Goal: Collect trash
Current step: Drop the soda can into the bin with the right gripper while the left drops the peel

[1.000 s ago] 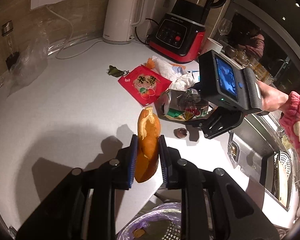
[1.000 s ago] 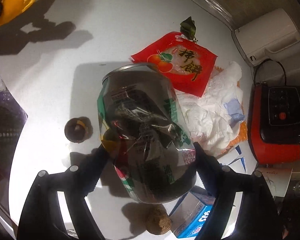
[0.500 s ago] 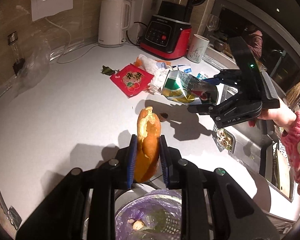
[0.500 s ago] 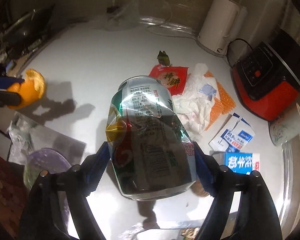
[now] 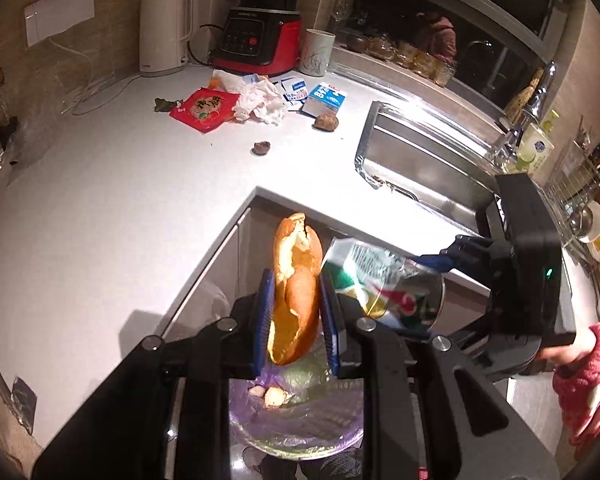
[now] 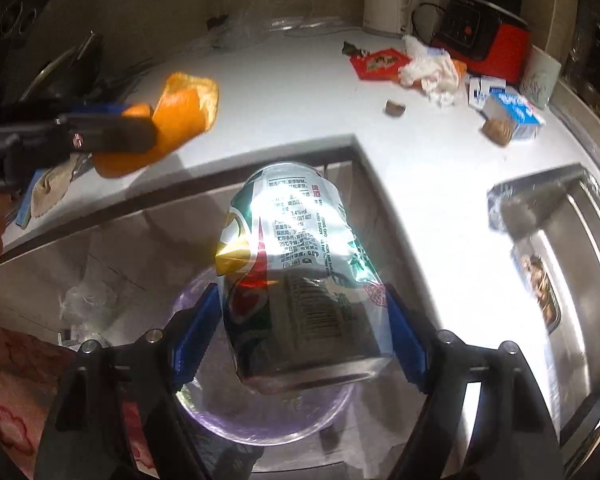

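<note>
The left gripper [image 5: 294, 312] is nearly closed, its blue pads clamped on a curled orange piece of citrus peel [image 5: 296, 280], which it holds past the inner corner of the white worktop [image 5: 100, 208], above the round bin lined with a purple plastic bag [image 5: 296, 424]. Food scraps lie in the bag.

The right gripper [image 6: 300, 320] stands wide, its jaws just closing a little on the dented silver, green and red drink can [image 6: 296, 276], which the pads grip at both sides. The can hangs over the same bin, just beside the peel.

The rest of the trash lies toward the worktop's back edge: a flat red snack wrapper [image 5: 205, 109], a heap of crumpled white tissue [image 5: 260, 100], a blue and white carton [image 5: 326, 98], and two small brown husk-like pieces [image 5: 262, 147] nearer the middle. Behind them, against the wall, stand a white electric kettle [image 5: 164, 32], a red and black blender base [image 5: 262, 40] and a pale mug [image 5: 316, 52]. A steel sink [image 5: 420, 160] is set into the worktop's right part. A pink fuzzy sleeve [image 5: 588, 380] shows behind the right gripper.
</note>
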